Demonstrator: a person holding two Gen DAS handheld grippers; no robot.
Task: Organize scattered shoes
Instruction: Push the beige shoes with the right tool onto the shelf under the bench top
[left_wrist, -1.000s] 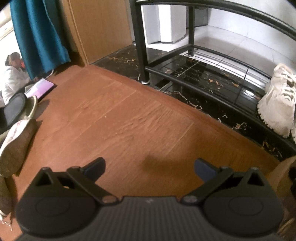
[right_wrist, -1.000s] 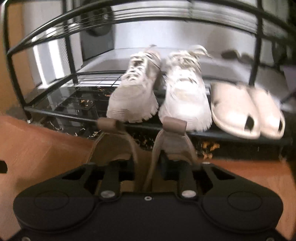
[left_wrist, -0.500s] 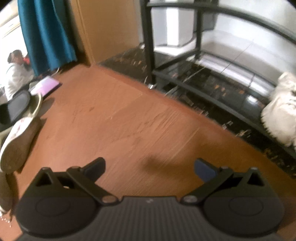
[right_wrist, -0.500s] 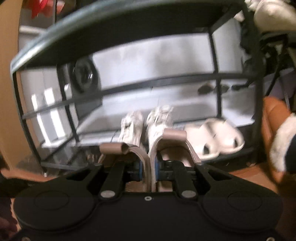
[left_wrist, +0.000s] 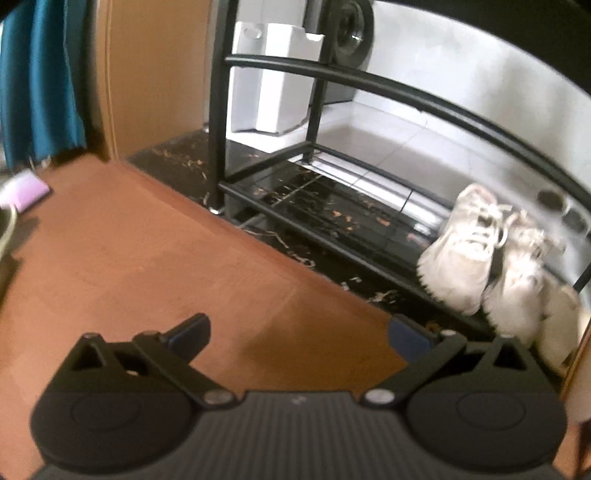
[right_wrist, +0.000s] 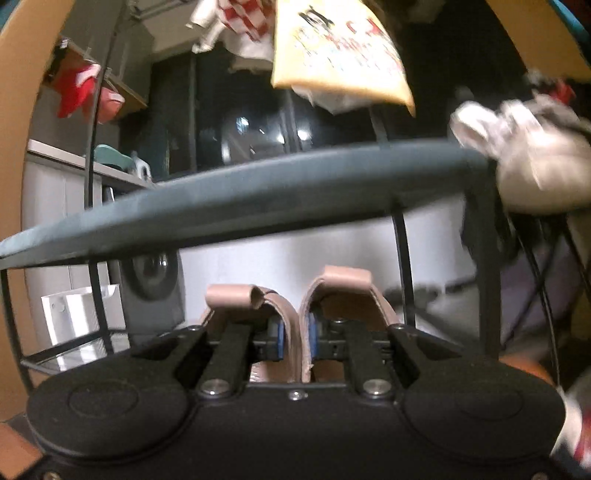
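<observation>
A pair of tan leather shoes (right_wrist: 343, 291) is pinched by its inner edges in my right gripper (right_wrist: 296, 339), which is shut on both. It holds them level, just below the dark top rail of the black metal shoe rack (right_wrist: 258, 206). A pale shoe (right_wrist: 535, 162) rests on the rack's top at the right. In the left wrist view, two white chunky sneakers (left_wrist: 461, 251) stand side by side on the bottom shelf of the rack (left_wrist: 369, 79). My left gripper (left_wrist: 299, 332) hangs open over the brown wooden floor, with nothing between its fingers.
A blue curtain (left_wrist: 37, 74) and a wooden panel (left_wrist: 155, 74) stand at the left. A white box (left_wrist: 273, 74) sits behind the rack. A purple flat item (left_wrist: 26, 190) lies on the floor. Clothes and a yellow bag (right_wrist: 340, 48) hang above the rack.
My right gripper has risen with the tan shoes from the bottom shelf to the top rail. The left gripper has tilted up, bringing more of the rack into view.
</observation>
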